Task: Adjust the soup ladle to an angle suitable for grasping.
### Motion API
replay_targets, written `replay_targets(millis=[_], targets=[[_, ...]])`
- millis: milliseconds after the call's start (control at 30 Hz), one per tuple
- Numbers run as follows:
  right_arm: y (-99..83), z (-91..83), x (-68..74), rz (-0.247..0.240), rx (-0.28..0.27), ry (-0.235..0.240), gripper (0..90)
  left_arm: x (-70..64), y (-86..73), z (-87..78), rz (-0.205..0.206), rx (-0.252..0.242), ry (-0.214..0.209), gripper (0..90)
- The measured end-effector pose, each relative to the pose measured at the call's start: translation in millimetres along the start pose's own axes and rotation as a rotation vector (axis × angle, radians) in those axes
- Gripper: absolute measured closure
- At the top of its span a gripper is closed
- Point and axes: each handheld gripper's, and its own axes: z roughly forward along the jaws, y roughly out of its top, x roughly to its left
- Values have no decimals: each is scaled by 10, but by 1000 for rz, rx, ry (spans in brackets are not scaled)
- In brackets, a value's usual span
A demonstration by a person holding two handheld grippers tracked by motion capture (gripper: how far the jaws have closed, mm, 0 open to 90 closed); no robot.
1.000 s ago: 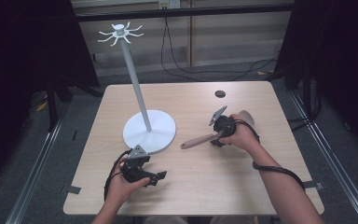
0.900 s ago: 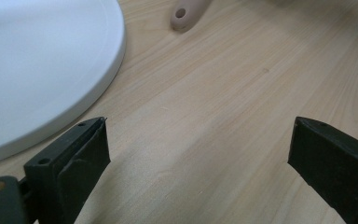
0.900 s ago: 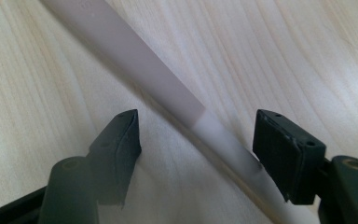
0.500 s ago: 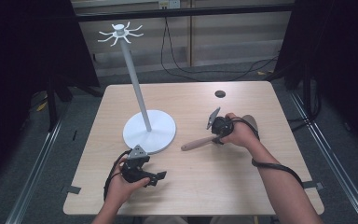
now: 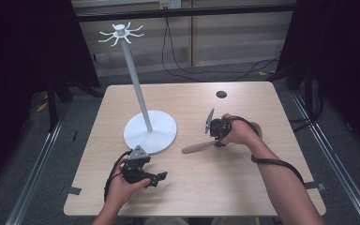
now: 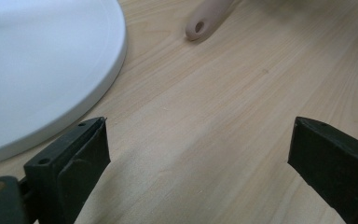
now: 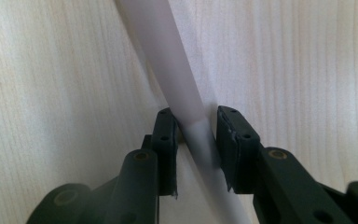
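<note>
Clamping down on a pale wooden handle [image 7: 182,88], the right gripper [image 7: 196,140] has its two black jaws pressed against either side of the shaft, and in the right gripper view that shaft runs away from the jaws across light wood grain. From the high view, the right gripper [image 5: 217,129] sits under the person's right hand [image 5: 239,133], with the wooden utensil [image 5: 198,148] lying on the table [image 5: 243,178], its free end pointing away from the gripper toward the stand's side. The head end is hidden behind the hand, so what kind of utensil it is can't be told.

Over to the left gripper [image 5: 155,177]: it's low over the table in the left hand [image 5: 122,187], jaws spread wide apart with nothing between them. In the left gripper view, the gap [image 6: 198,158] between those jaws frames bare tabletop. Just beyond the left jaw sits the round white base [image 6: 42,65] of the stand, and farther ahead is the handle's rounded tip [image 6: 200,25] with a small hanging hole through it.

The white stand [image 5: 138,91] rises from its base [image 5: 161,129] just beyond the left gripper, topped by a crown of spoke-like hooks [image 5: 121,33]. A small dark disc [image 5: 221,94] lies on the table beyond the right gripper. No readable writing or labels anywhere.
</note>
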Motion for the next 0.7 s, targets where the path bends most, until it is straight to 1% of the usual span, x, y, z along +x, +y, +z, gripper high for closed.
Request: replay_targets(millis=[67, 100, 133, 167, 200, 233, 300, 333, 367, 400, 433, 467, 500, 533, 567, 600, 633, 667, 700], targets=[[7, -6, 21, -15, 10, -8, 712, 8, -2, -3, -3, -3, 0, 49], [8, -15, 34, -45, 11, -10, 725, 11, -1, -6, -4, -4, 3, 49], [5, -19, 46, -62, 3, -12, 737, 13, 0, -7, -4, -4, 4, 49], [-3, -28, 57, -66, 0, -10, 752, 13, 0, -7, -4, -5, 5, 49], [-10, -45, 72, -70, -4, -18, 772, 11, 0, -6, -4, -5, 4, 49], [-22, -67, 83, -63, -12, -24, 786, 9, -1, -5, -4, -4, 3, 49], [-60, -108, 74, -45, -56, -8, 789, 6, 1, -5, -2, -4, 3, 50], [-78, -139, 83, -41, -70, -14, 789, 4, 2, -5, -1, -6, 3, 50], [-122, -195, 94, -28, -101, -27, 790, 4, 3, -4, 0, -6, 3, 50], [-122, -195, 94, -28, -101, -27, 790, 0, 3, 2, -5, -7, 1, 50], [-174, -268, 84, -11, -141, -37, 790, -1, 2, 4, -5, -4, 0, 50], [-174, -268, 84, -11, -141, -37, 790, -4, 5, 3, -2, -1, 2, 50], [-203, -316, 86, 22, -167, -50, 790, -6, 8, 3, 2, 0, 2, 50], [-231, -365, 83, 44, -189, -47, 790, -12, 10, 7, 0, -7, 0, 50], [-259, -415, 74, 52, -221, -54, 790, -19, 13, 6, -1, -7, 0, 50], [-299, -472, 63, 77, -266, -71, 790, -21, 14, 7, 0, -7, -1, 50], [-323, -501, 69, 93, -281, -67, 791, -30, 16, 9, 4, -7, 5, 50], [-359, -546, 70, 97, -322, -91, 790, -33, 18, 6, 8, -4, 7, 50], [-384, -572, 75, 111, -348, -98, 791, -37, 21, 4, 8, -5, 8, 50]])
